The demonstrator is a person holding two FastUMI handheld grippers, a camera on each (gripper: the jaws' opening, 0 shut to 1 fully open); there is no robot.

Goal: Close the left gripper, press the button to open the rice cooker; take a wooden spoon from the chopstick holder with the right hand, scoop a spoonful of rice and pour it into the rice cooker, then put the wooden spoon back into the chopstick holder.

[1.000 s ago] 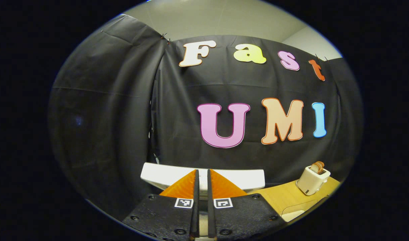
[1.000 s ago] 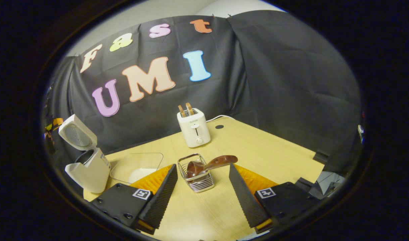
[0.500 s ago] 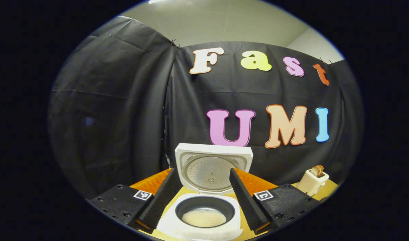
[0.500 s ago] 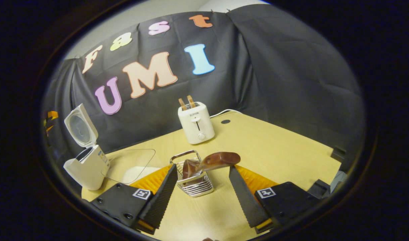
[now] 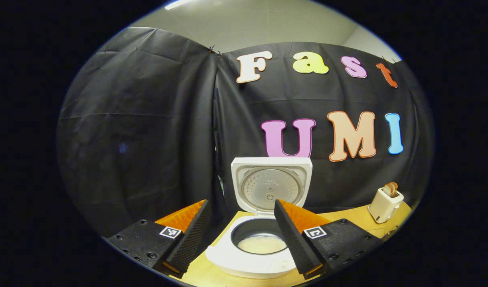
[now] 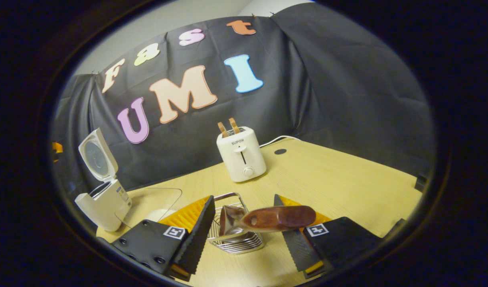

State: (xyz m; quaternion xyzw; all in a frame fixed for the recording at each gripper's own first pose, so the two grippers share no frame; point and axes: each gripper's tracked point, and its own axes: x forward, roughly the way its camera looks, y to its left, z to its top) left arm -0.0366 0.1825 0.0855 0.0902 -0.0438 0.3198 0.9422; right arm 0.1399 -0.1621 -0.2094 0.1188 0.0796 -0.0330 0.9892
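The left gripper (image 5: 240,235) had its fingers spread wide, holding nothing; the rice cooker (image 5: 255,255) sat just beyond and between them, lid upright, rice in the pot. The right gripper (image 6: 247,235) was also wide apart and empty, with the chopstick holder (image 6: 235,239) between its fingers and the wooden spoon (image 6: 267,218) handle leaning toward the right finger. Bare table (image 6: 339,187) lay beyond that finger.

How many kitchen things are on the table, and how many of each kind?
Rice cooker, lid up: 1
Toaster: 1
Bread slices in the toaster: 2
Wire chopstick holder: 1
Wooden spoon in the holder: 1
Clear tray: 1
Total: 7
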